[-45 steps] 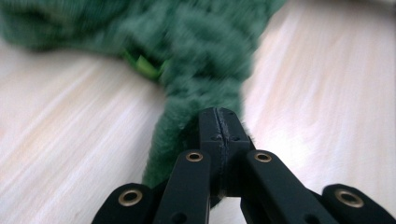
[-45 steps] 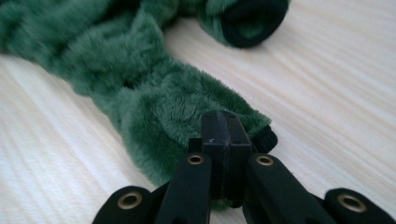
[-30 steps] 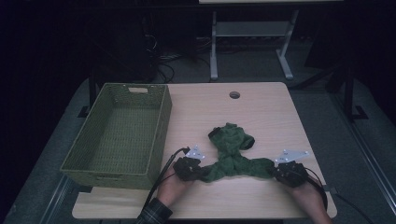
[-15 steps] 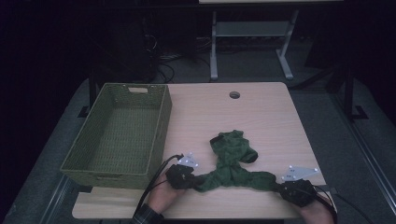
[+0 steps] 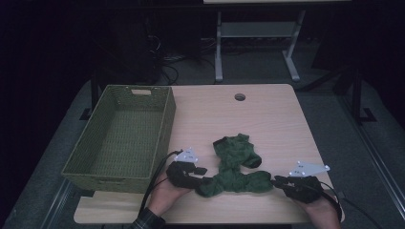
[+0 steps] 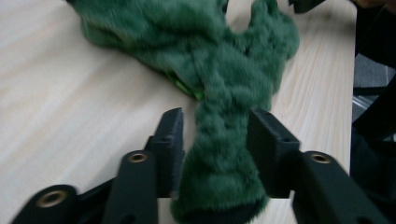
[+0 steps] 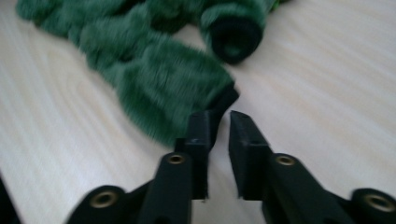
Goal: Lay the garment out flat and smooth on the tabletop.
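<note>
A green furry garment (image 5: 234, 167) lies stretched across the near part of the wooden table (image 5: 267, 124). My left gripper (image 5: 200, 175) is at its left end. In the left gripper view one fluffy sleeve (image 6: 219, 154) lies between the jaws of the left gripper (image 6: 215, 126), which have just been opening and stand apart. My right gripper (image 5: 276, 180) is at the garment's right end. In the right gripper view the right gripper (image 7: 218, 119) has just been opening too. Its jaws show a narrow bare gap, with the sleeve's black cuff (image 7: 226, 100) just off the tips.
A green woven basket (image 5: 165, 129) stands at the table's left with nothing in it, close to my left hand. A round cable hole (image 5: 239, 97) is at the table's far edge. A second black-cuffed sleeve end (image 7: 231, 35) lies farther off.
Both hands have drawn back toward the table's near edge, and the garment has been pulled longer and nearer between them.
</note>
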A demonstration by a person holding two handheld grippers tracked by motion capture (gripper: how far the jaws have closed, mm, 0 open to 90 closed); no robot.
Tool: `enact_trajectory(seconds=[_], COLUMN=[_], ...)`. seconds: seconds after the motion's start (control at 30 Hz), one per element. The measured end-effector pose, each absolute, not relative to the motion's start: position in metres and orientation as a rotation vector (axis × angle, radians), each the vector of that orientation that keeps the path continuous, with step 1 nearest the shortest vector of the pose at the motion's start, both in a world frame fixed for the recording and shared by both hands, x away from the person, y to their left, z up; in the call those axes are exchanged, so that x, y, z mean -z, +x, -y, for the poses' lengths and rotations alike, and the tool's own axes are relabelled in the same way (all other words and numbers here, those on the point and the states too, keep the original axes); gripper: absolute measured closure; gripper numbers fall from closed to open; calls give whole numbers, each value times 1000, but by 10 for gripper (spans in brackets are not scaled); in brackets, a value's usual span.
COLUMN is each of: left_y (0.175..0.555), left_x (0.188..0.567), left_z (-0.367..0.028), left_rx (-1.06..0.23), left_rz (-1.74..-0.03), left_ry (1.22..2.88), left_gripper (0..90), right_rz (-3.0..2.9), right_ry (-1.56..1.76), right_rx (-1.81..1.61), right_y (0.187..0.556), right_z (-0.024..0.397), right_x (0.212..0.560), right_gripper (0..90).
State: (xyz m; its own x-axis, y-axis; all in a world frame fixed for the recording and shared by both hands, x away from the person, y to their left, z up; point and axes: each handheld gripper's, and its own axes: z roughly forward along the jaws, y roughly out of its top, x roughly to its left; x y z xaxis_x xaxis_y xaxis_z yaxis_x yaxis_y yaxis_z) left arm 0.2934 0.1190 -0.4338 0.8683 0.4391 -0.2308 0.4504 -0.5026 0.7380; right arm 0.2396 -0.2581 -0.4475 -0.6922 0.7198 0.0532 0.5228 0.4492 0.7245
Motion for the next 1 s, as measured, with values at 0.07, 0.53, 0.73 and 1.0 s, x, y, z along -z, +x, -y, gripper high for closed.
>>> enact_trajectory(seconds=[0.07, 0.53, 0.73, 1.0], left_y=[298, 344, 362, 385], left_x=[431, 411, 411, 409], left_z=[-117, -98, -89, -70], left_rx=[-1, -124, -122, -113], left_rz=[-635, -633, -638, -614], left_ry=[2162, 2125, 2122, 2098], left_gripper=[501, 411, 358, 331], right_rz=[-2428, -2420, -2431, -2457], right_ry=[1083, 1111, 1167, 1221], right_rx=[-1104, -1145, -1150, -1158], right_y=[246, 287, 301, 307], right_z=[256, 237, 228, 217], right_x=[446, 441, 446, 453], right_gripper=[699, 513, 429, 373])
